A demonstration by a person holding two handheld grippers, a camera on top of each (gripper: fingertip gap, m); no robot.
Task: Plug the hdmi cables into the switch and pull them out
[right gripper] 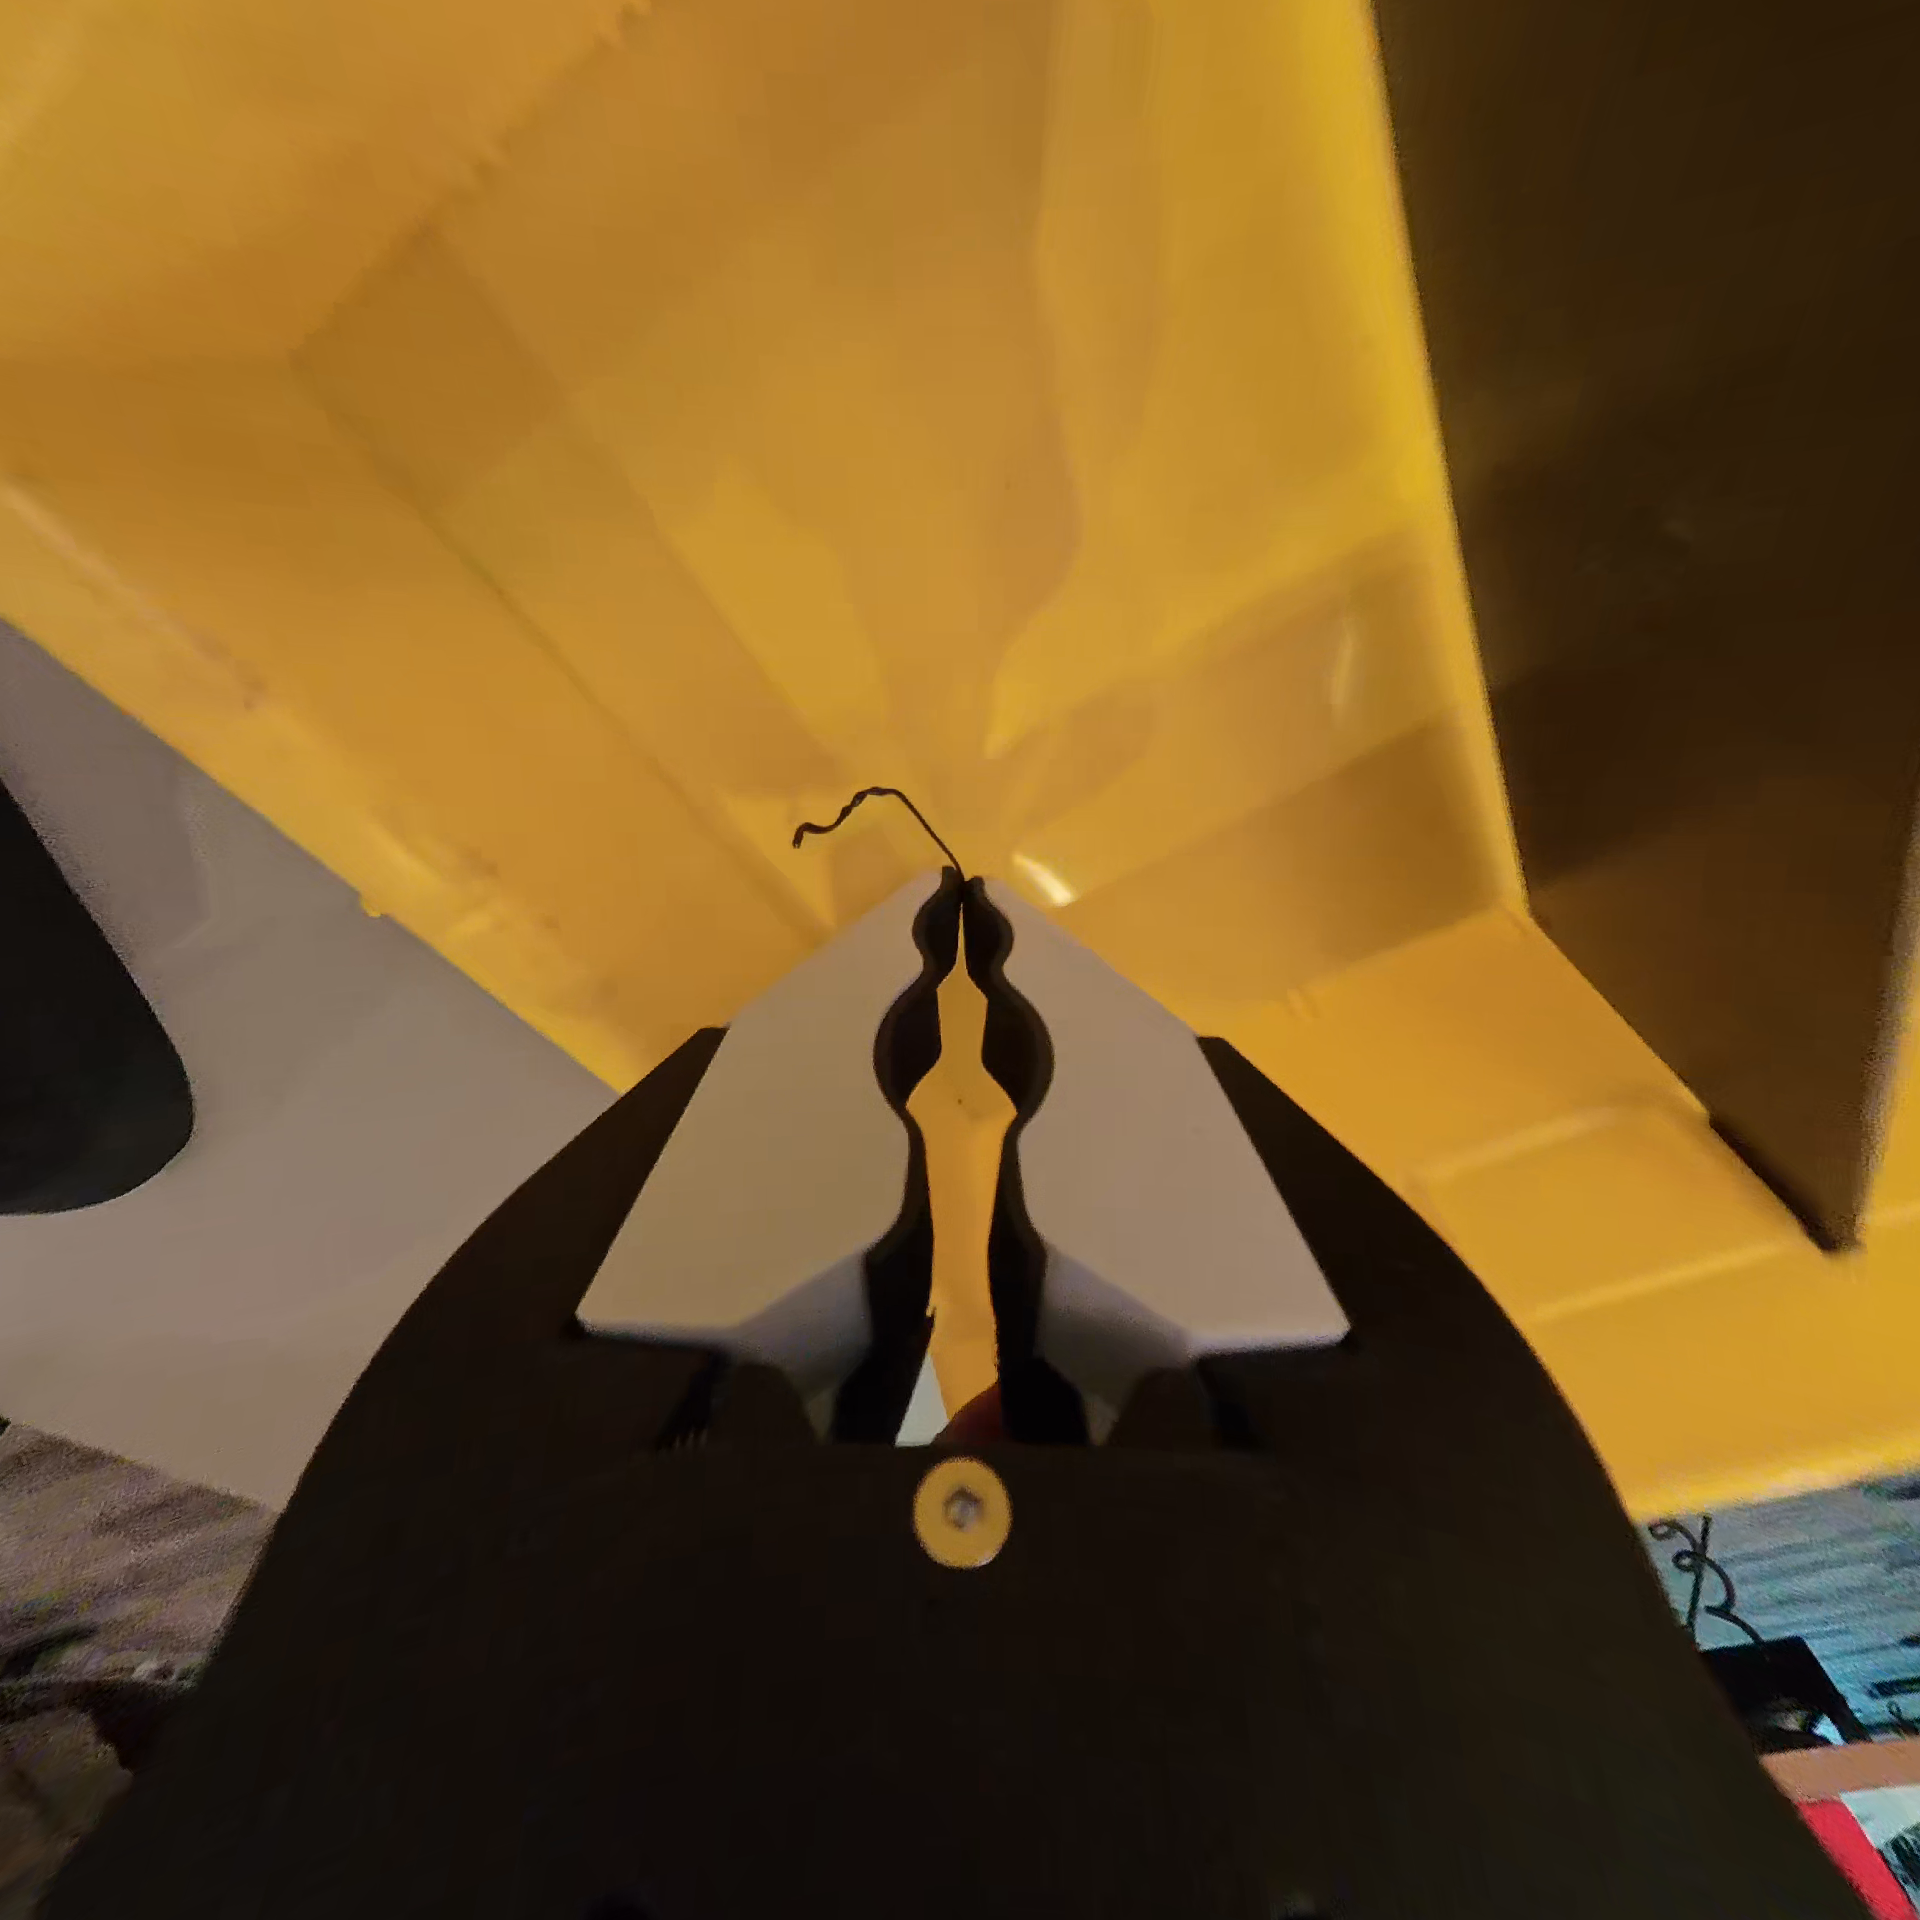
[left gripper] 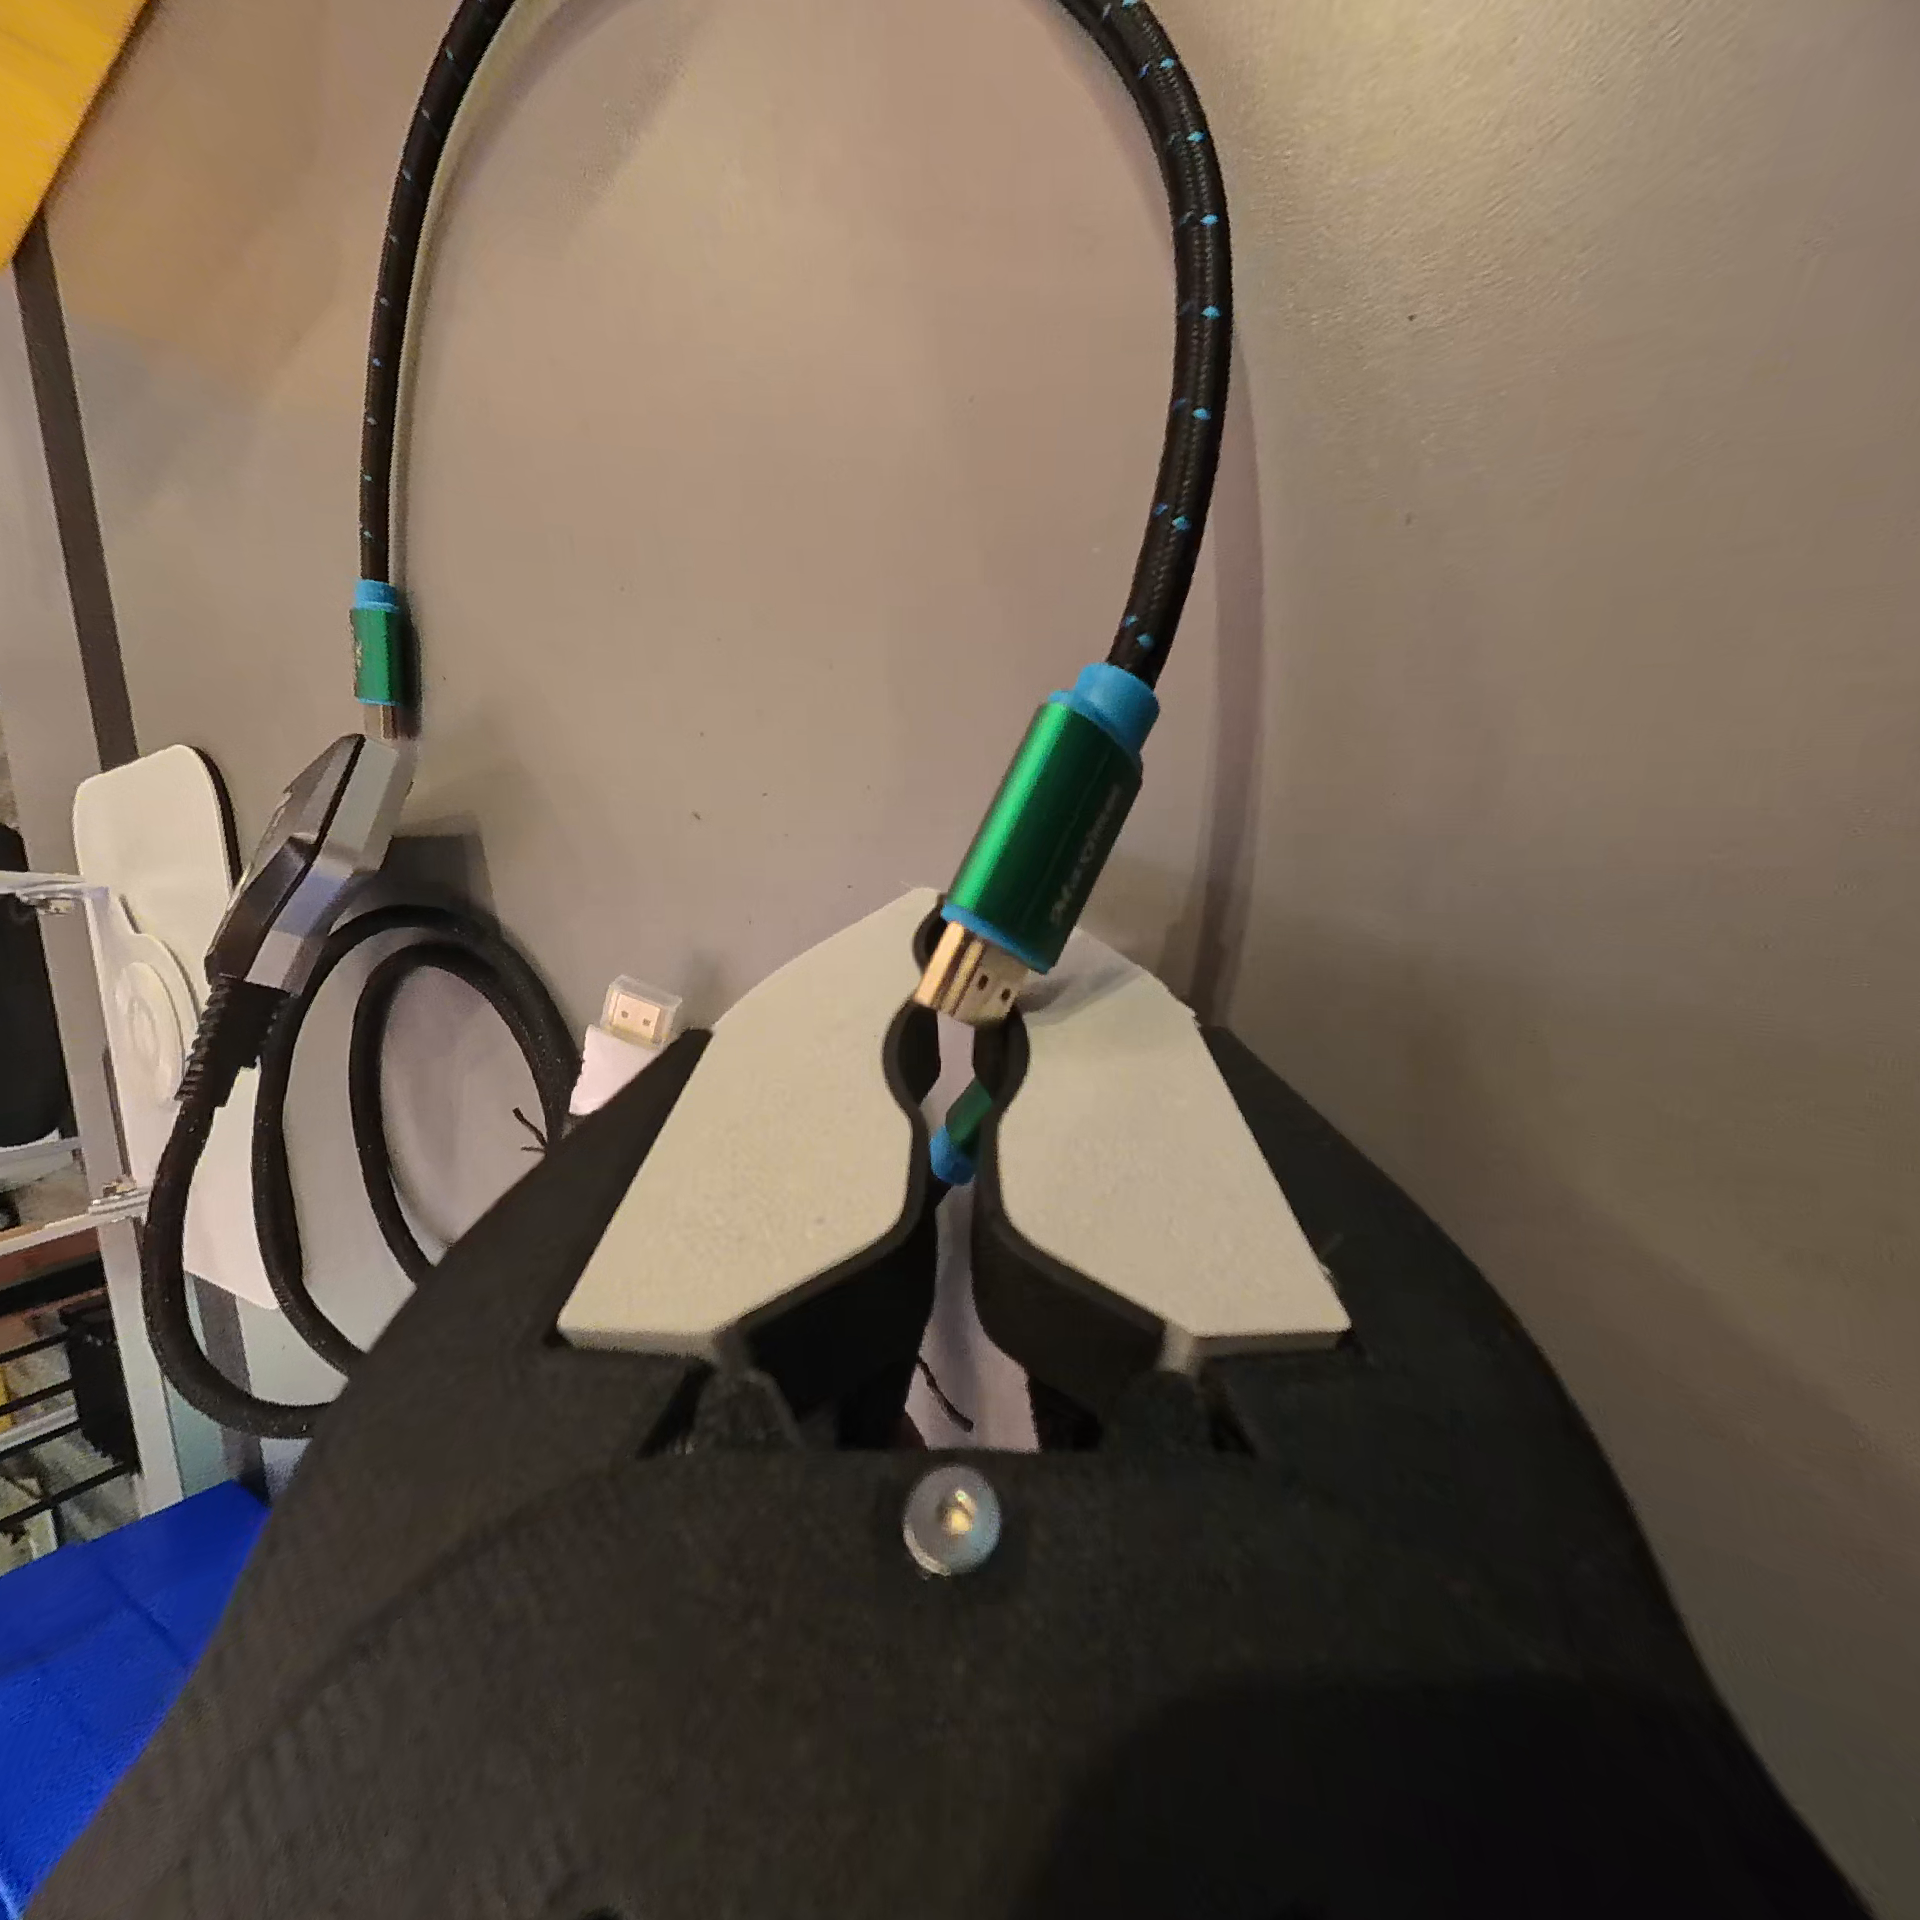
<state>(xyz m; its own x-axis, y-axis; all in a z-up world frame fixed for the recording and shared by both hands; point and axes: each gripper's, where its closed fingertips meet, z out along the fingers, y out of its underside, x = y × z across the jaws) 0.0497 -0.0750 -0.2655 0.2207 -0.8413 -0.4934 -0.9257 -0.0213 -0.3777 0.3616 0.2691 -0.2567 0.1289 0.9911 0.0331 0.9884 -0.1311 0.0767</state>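
Note:
My left gripper (left gripper: 961, 940) has its grey fingers closed together. A green HDMI plug (left gripper: 1044, 836) with a gold tip lies across the fingertips on the camera side, and I cannot tell if it is pinched. Its black braided cable (left gripper: 1195, 343) arches up and over to a second green plug (left gripper: 377, 665) seated in the grey switch (left gripper: 312, 862) at the left. Another green-and-blue plug (left gripper: 956, 1138) shows through the finger gap. My right gripper (right gripper: 961, 883) is shut, far from the cables, with a thin black thread (right gripper: 862, 805) sticking out of its tips.
A white HDMI plug (left gripper: 639, 1023) lies beside the switch. A black cable loop (left gripper: 343, 1143) runs from the switch's lower end. A blue surface (left gripper: 94, 1662) is at lower left. A yellow bin (right gripper: 727, 468) fills the right wrist view, with a dark panel (right gripper: 1683, 520) at right. Spacing between my two grippers at the tips: around 45 cm.

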